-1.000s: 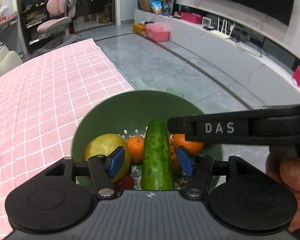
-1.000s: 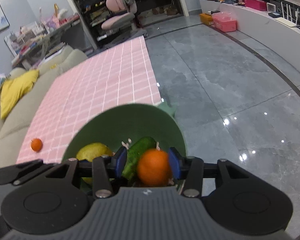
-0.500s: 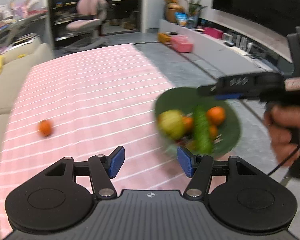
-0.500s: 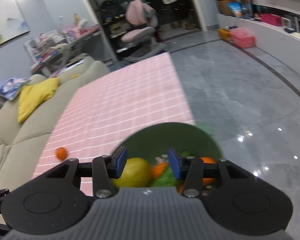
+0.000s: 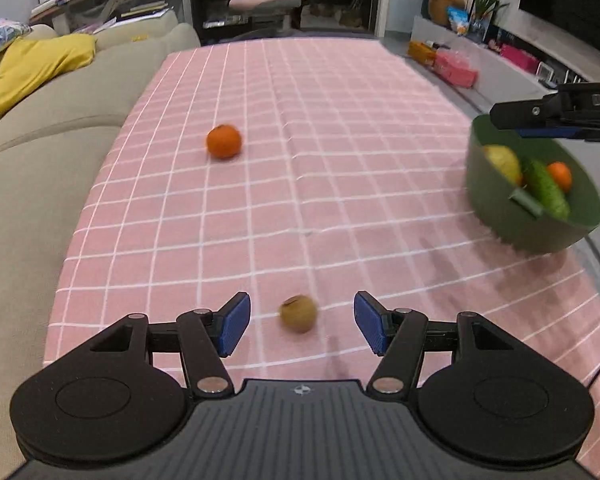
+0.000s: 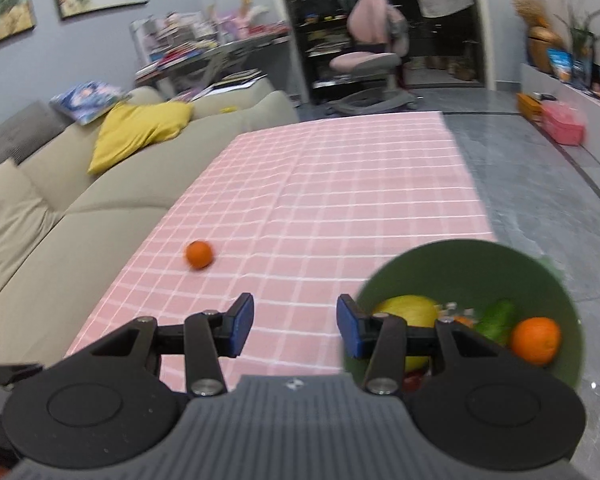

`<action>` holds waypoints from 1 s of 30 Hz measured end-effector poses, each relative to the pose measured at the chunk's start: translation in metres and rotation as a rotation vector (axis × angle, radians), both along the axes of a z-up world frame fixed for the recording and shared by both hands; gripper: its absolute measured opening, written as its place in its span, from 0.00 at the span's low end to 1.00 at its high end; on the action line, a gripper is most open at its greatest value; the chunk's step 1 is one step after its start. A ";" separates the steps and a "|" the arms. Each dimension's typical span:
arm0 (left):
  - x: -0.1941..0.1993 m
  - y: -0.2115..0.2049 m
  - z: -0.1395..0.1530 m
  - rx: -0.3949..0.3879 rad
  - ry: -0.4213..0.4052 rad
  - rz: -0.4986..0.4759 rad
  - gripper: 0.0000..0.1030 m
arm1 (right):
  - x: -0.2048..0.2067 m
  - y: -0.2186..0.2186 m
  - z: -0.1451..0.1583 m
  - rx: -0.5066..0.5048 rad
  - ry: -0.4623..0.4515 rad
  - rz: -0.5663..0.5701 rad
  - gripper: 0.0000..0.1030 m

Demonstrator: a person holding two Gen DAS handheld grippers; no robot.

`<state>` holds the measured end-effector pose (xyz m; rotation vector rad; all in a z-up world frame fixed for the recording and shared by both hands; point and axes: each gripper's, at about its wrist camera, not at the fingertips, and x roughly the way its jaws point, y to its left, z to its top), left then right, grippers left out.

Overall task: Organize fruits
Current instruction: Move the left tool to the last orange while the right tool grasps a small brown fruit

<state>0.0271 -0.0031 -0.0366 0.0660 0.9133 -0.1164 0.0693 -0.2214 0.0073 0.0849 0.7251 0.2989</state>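
Observation:
A green bowl [image 5: 540,224] sits at the right edge of the pink checked table [image 5: 340,140]; it holds a yellow fruit [image 5: 502,162], a cucumber [image 5: 546,188] and an orange [image 5: 561,175]. A loose orange [image 5: 224,141] lies mid-left on the cloth. A small brownish fruit [image 5: 298,313] lies between my open left gripper's [image 5: 302,328] fingers. My right gripper [image 6: 295,326] is open and empty, left of the bowl [image 6: 472,264]; it shows above the bowl in the left wrist view [image 5: 556,116]. The loose orange [image 6: 199,254] is ahead-left of it.
A beige sofa [image 5: 40,160] with a yellow cushion [image 5: 36,68] runs along the table's left side. Grey floor [image 6: 548,200] lies right of the table. A pink chair [image 6: 368,60] and a low shelf with a pink box [image 5: 456,70] stand beyond.
Both grippers pulled back from over the bowl and swung left. The right gripper released an orange into the bowl. The left gripper now faces the brownish fruit.

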 end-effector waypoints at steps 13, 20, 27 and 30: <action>0.005 0.091 0.002 -0.070 0.028 0.188 0.69 | -0.030 0.129 -0.076 -0.143 0.066 0.294 0.41; 0.010 0.100 0.002 -0.067 0.029 0.197 0.69 | -0.030 0.161 -0.099 -0.169 0.121 0.329 0.36; 0.035 0.098 -0.014 -0.057 0.041 0.182 0.69 | -0.021 0.157 -0.107 -0.174 0.160 0.294 0.19; 0.059 0.096 -0.016 -0.088 0.035 0.196 0.69 | -0.014 0.144 -0.103 -0.171 0.162 0.251 0.19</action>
